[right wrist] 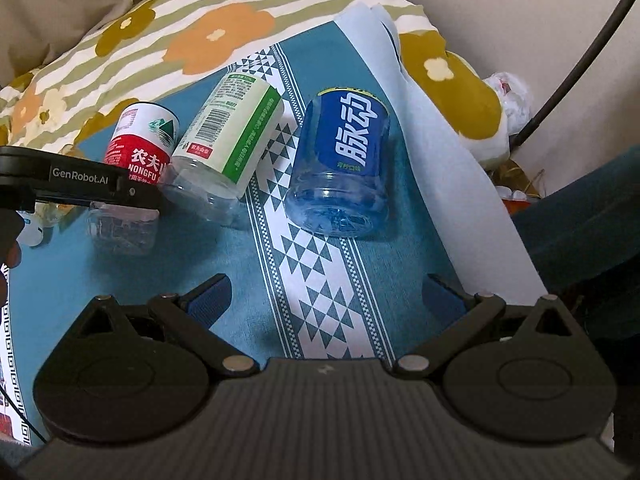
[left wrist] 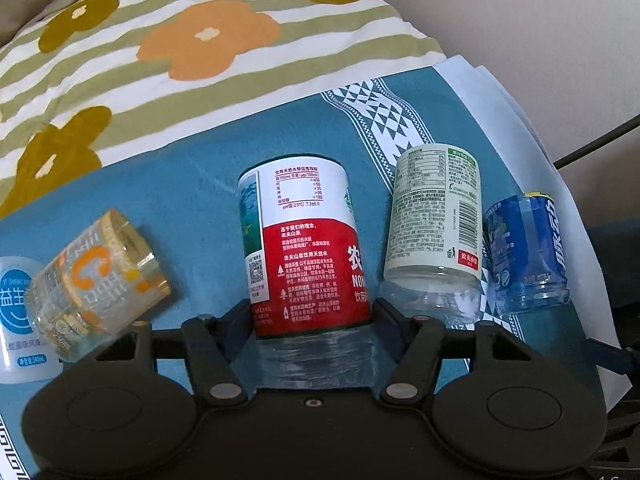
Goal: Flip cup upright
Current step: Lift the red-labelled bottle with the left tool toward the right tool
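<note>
The red-and-white labelled clear plastic cup (left wrist: 304, 248), standing on the teal patterned cloth (left wrist: 192, 200) between a tilted orange-printed cup (left wrist: 100, 280) and a pale green-labelled cup (left wrist: 434, 220), is being clamped by the left gripper (left wrist: 312, 320). The right gripper (right wrist: 326, 300) is being held wide apart, empty, before a blue-labelled cup (right wrist: 344, 160).

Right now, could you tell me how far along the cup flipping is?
Nothing clearly looks finished. In hand: the left gripper has its jaws closed on the red-label cup, gripping the clear end near the cloth. Left: the green-label cup leans tilted, the blue cup is untouched ahead of the open right gripper, and the orange-print cup lies tipped over.
</note>
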